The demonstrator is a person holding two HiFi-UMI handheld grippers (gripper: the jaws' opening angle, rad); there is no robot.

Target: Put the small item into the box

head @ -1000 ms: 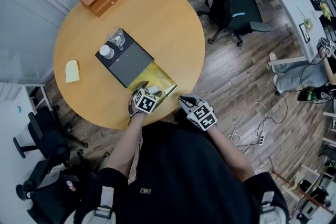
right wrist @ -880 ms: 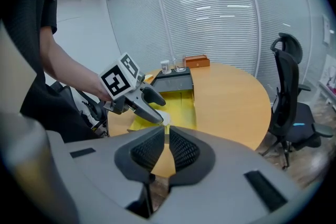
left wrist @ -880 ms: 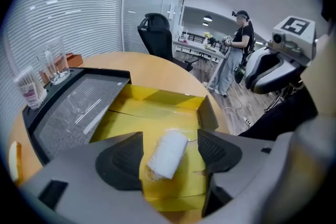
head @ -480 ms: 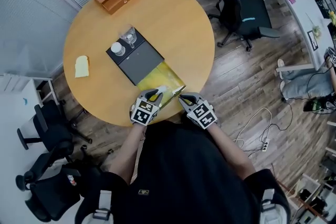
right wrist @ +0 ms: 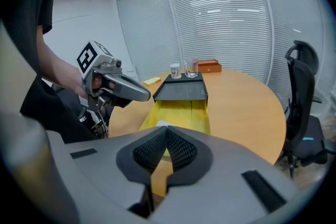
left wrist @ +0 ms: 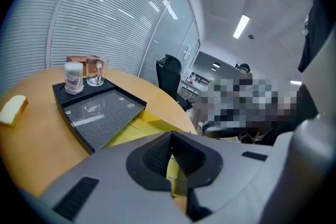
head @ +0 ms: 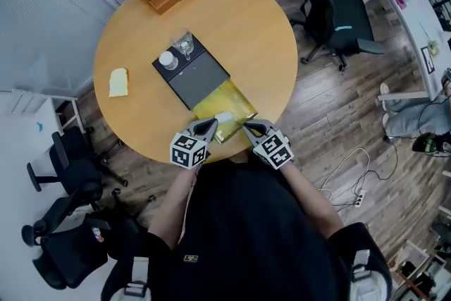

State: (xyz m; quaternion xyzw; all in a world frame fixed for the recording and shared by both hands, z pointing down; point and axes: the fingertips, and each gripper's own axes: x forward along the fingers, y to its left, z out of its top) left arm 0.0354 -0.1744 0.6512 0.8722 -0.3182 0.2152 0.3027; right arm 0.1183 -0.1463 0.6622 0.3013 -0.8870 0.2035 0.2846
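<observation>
The small white item [head: 224,116] lies on the open yellow box [head: 230,94]. That box sits at the 5 o'clock edge of the round table [head: 246,32], butted against the 5 o'clock end of the black tray [head: 201,77]. The left gripper [head: 211,123] hangs at the item's 8 o'clock - its jaws have just been closing and now meet with nothing between them. The right gripper [head: 248,125], at the item's 4 o'clock, has its pads together too - empty. A cotton-swab jar [head: 168,60] and a glass [head: 184,46] stand at the tray's 11 o'clock end.
</observation>
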